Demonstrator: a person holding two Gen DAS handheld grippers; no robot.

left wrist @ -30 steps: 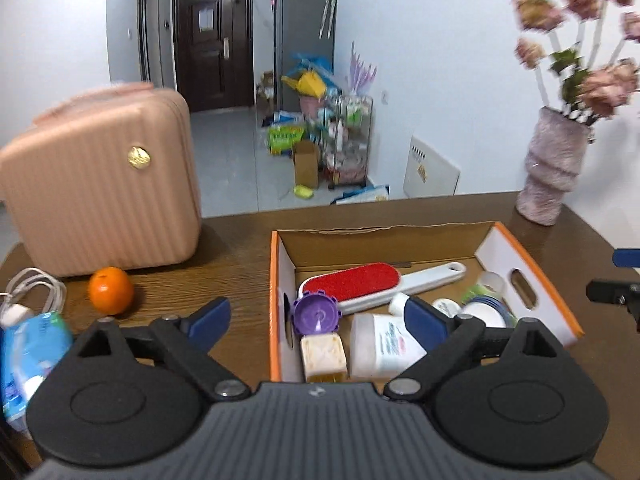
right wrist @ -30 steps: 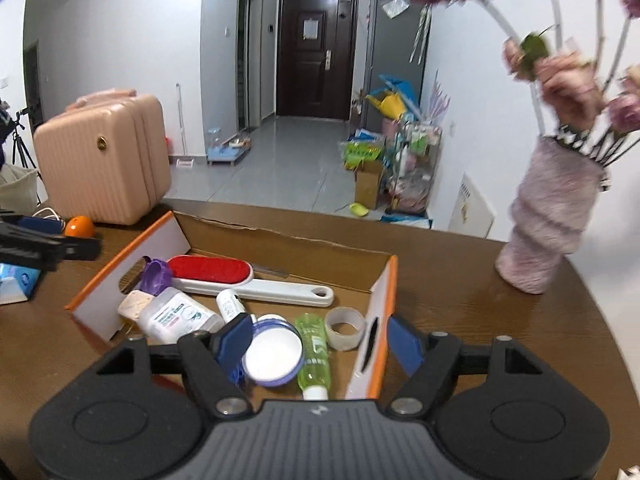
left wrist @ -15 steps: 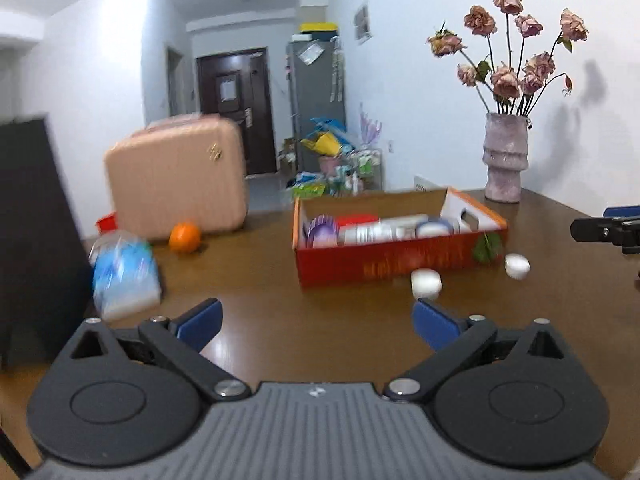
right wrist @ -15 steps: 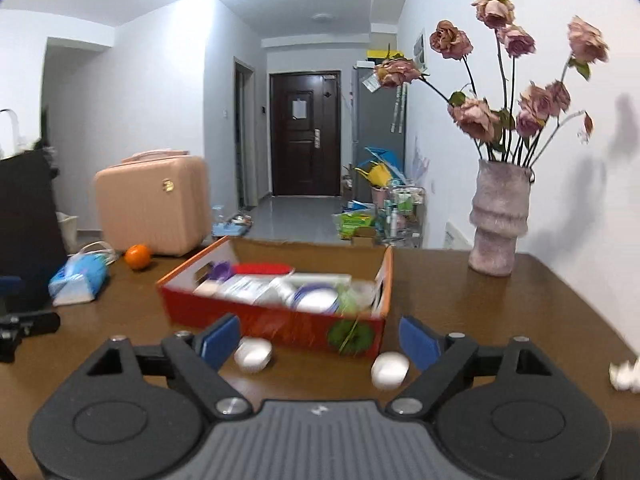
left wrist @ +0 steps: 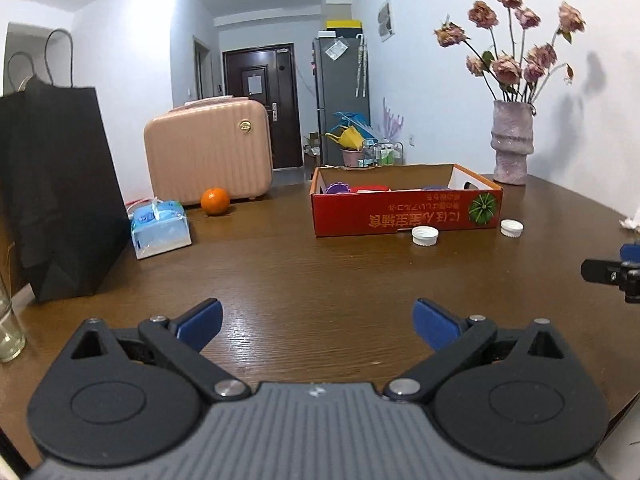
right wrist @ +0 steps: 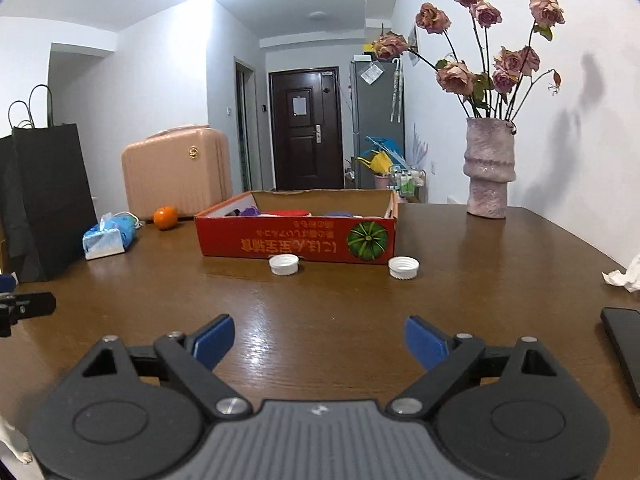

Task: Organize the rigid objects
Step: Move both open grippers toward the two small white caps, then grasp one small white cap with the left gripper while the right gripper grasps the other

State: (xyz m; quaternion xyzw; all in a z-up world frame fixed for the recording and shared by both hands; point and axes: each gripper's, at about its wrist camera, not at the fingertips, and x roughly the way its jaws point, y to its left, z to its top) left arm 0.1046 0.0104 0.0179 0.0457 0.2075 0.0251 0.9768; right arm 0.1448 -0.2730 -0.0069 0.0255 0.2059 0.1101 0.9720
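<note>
A red cardboard box [left wrist: 404,216] [right wrist: 296,236] holding several toiletries stands on the brown table [left wrist: 320,280]. Two white bottle caps lie on the table just in front of it: one at the left [left wrist: 425,235] [right wrist: 284,264], one at the right [left wrist: 511,227] [right wrist: 403,267]. My left gripper [left wrist: 316,324] is open and empty, low over the table, well short of the box. My right gripper [right wrist: 318,340] is open and empty, also low and short of the caps. Each gripper's tip shows at the edge of the other's view.
A black paper bag [left wrist: 52,196], a blue tissue pack [left wrist: 160,228], an orange [left wrist: 215,201] and a pink case [left wrist: 208,152] stand at the left. A vase of dried roses [left wrist: 512,144] stands back right. A crumpled tissue [right wrist: 628,274] and a black phone [right wrist: 624,344] lie at the right. A glass [left wrist: 8,320] stands far left.
Both grippers have pulled back from above the box and dropped low over the table. The box now lies farther ahead, seen from the side, with the two caps in front of it.
</note>
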